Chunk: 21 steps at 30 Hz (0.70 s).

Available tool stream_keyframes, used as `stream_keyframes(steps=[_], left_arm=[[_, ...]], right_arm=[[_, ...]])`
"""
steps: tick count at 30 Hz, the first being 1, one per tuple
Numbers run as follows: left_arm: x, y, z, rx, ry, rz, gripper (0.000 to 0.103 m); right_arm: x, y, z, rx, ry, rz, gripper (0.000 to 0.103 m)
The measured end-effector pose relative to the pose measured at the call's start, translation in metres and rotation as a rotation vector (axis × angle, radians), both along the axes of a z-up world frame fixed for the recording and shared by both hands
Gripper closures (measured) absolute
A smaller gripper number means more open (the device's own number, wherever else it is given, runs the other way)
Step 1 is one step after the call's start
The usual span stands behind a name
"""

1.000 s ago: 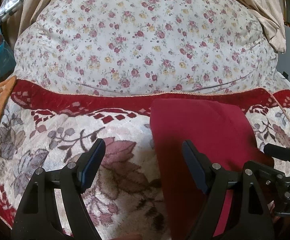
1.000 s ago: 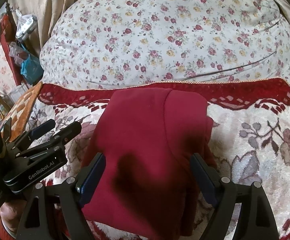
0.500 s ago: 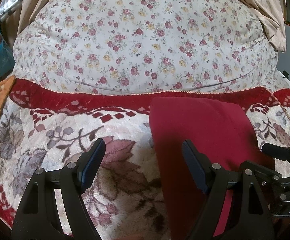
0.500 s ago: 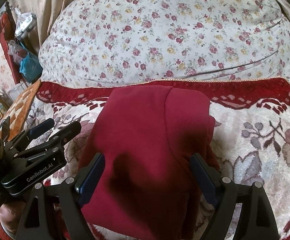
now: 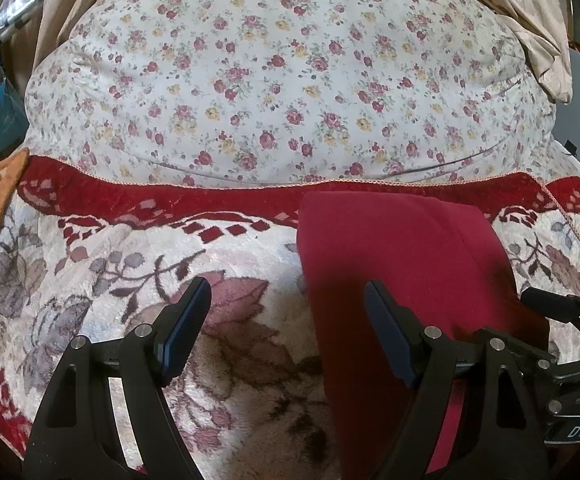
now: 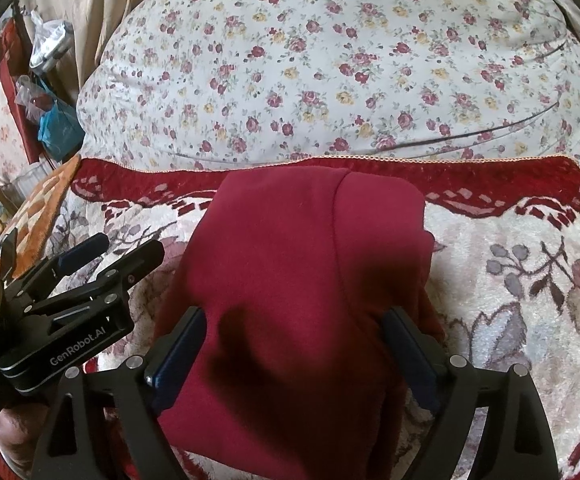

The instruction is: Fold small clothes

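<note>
While your right gripper (image 6: 294,344) has just been opening over the folded red garment (image 6: 302,248), your left gripper (image 5: 286,320) hangs open above the blanket (image 5: 138,248).

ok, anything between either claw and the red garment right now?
Nothing visible. The red garment lies folded on the floral blanket with the right claw open directly over it, its jaws just having opened wider, one on each side. The left claw is open beside the garment's left edge, path clear.
</note>
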State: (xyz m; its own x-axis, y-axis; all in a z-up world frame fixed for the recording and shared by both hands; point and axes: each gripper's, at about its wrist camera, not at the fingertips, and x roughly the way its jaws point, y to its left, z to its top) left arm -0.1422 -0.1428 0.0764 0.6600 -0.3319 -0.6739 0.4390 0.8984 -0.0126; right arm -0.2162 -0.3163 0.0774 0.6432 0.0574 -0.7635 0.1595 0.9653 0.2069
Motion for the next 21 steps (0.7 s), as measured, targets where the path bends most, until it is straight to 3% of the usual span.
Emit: stream_keyframes(steps=[21], left_arm=[[-0.0004, -0.0006, -0.0023, -0.016, 0.002, -0.003, 0.024]], right_arm=[[0.0044, -0.0009, -0.002, -0.008, 0.017, 0.008, 0.013]])
